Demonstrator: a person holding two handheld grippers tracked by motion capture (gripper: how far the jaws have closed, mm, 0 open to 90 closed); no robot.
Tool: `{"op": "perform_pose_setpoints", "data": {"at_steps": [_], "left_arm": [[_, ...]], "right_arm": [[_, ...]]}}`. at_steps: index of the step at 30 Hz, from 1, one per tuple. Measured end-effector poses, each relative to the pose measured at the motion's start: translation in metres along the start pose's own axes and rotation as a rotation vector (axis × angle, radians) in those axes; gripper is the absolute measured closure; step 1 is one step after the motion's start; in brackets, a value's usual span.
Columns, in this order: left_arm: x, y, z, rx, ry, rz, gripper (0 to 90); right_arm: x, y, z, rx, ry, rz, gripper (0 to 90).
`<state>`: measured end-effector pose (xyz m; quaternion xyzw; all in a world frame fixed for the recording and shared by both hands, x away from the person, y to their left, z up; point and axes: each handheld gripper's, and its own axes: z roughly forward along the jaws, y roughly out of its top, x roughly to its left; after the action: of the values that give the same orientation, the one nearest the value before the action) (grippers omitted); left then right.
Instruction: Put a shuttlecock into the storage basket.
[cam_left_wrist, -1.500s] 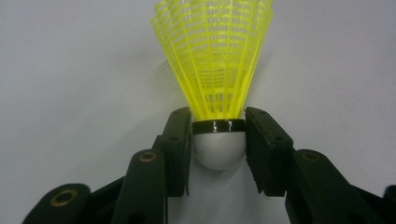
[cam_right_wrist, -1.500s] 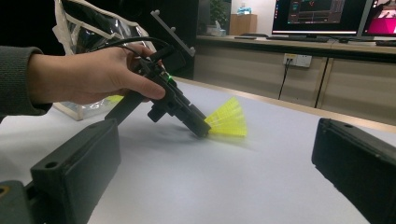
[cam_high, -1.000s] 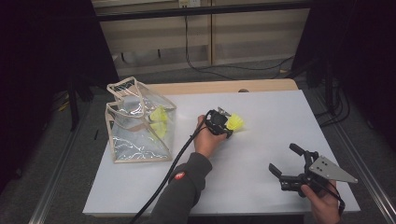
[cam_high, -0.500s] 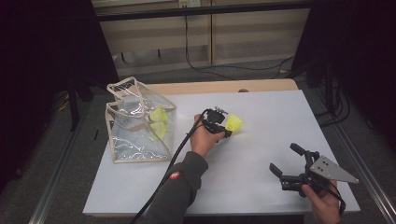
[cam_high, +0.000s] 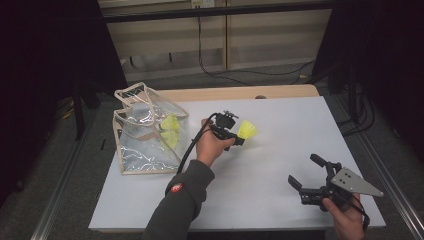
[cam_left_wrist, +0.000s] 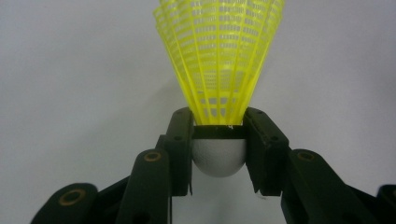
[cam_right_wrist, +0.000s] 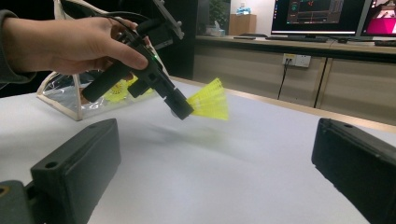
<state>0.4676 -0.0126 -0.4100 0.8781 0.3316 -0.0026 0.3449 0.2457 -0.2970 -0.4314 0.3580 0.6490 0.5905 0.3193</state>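
My left gripper (cam_high: 239, 139) is shut on the white cork of a yellow plastic shuttlecock (cam_high: 247, 130), which it holds a little above the white table near its middle. In the left gripper view both jaws clamp the cork while the shuttlecock (cam_left_wrist: 219, 60) skirt fans upward past the gripper (cam_left_wrist: 218, 126). The right gripper view shows that shuttlecock (cam_right_wrist: 210, 100) tilted, with its shadow below. A clear plastic bag (cam_high: 145, 135) with more yellow shuttlecocks (cam_high: 170, 130) inside stands to the left. My right gripper (cam_high: 303, 170) is open and empty at the front right.
The white table (cam_high: 280, 200) has a wooden strip (cam_high: 240, 93) along its far edge. Cables (cam_high: 225, 75) lie on the floor beyond it. In the right gripper view, the bag (cam_right_wrist: 70, 100) lies behind the left hand, and monitors (cam_right_wrist: 322, 16) stand on a far counter.
My left gripper has shifted slightly left toward the bag, still carrying the shuttlecock. The right gripper has stayed where it was, open.
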Motion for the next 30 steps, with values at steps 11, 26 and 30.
{"op": "perform_pose_setpoints", "data": {"at_steps": [11, 26, 30], "left_arm": [[0.000, 0.001, -0.017, 0.003, -0.037, -0.042, 64.6], [0.006, 0.001, -0.032, 0.023, -0.043, -0.082, 64.6], [0.007, 0.002, -0.036, 0.028, -0.037, -0.092, 64.6]], "right_arm": [[0.001, 0.000, 0.000, -0.003, 0.000, -0.003, 1.0], [0.001, 0.000, 0.000, 0.001, -0.002, -0.006, 1.0], [0.001, 0.001, 0.000, -0.001, -0.001, -0.006, 1.0]]}}
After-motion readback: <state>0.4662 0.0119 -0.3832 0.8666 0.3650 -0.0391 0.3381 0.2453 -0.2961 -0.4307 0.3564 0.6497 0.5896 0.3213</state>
